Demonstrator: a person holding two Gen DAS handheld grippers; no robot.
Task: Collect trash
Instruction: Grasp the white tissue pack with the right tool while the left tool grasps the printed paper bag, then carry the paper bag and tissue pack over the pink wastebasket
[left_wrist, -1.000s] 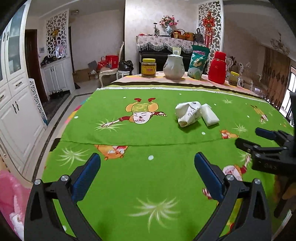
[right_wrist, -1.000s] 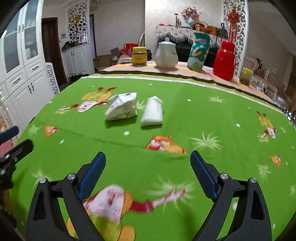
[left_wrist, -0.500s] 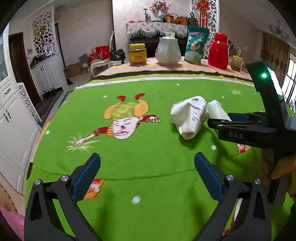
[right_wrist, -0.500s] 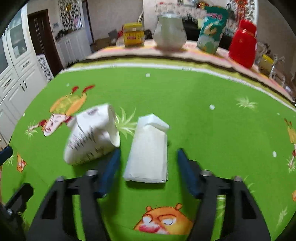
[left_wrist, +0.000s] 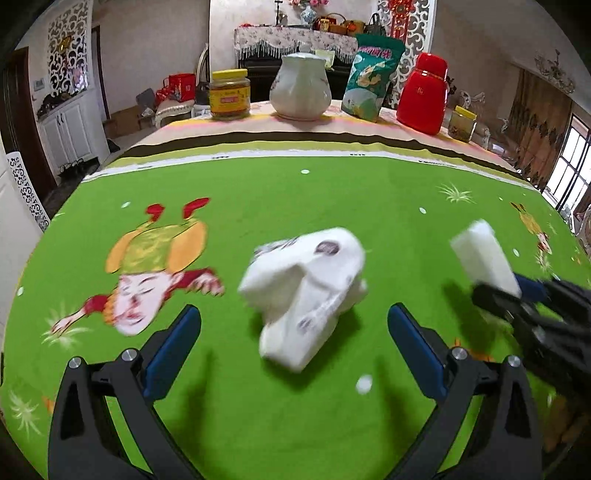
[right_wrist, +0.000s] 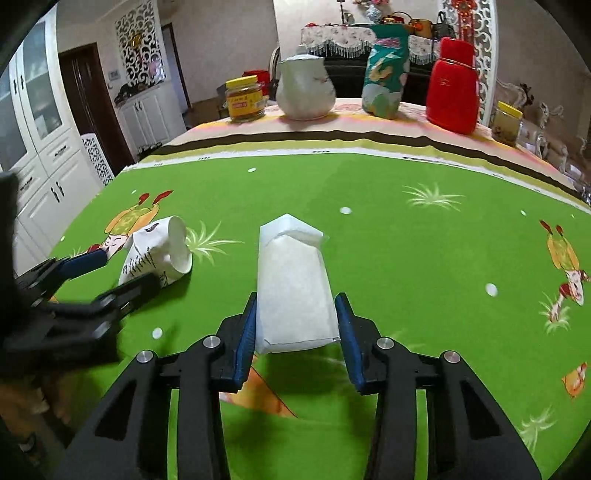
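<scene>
A matt green printed cloth (right_wrist: 388, 258) is covering the table. At frame centre, a smooth white paper packet (right_wrist: 295, 291) is showing soft creases; the crushed paper cup (right_wrist: 159, 254) at left is looking matt and printed. Near the upper edge, a glossy white ceramic jug (right_wrist: 304, 92) and a shiny red plastic flask (right_wrist: 452, 86) are catching light.

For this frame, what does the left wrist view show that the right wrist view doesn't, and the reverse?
Only the left wrist view shows the left claw open around the crumpled paper cup. Only the right wrist view shows both pads of the right claw, which has just been closing, against the white tissue packet. Both show cup, packet, green tablecloth and red thermos.
</scene>
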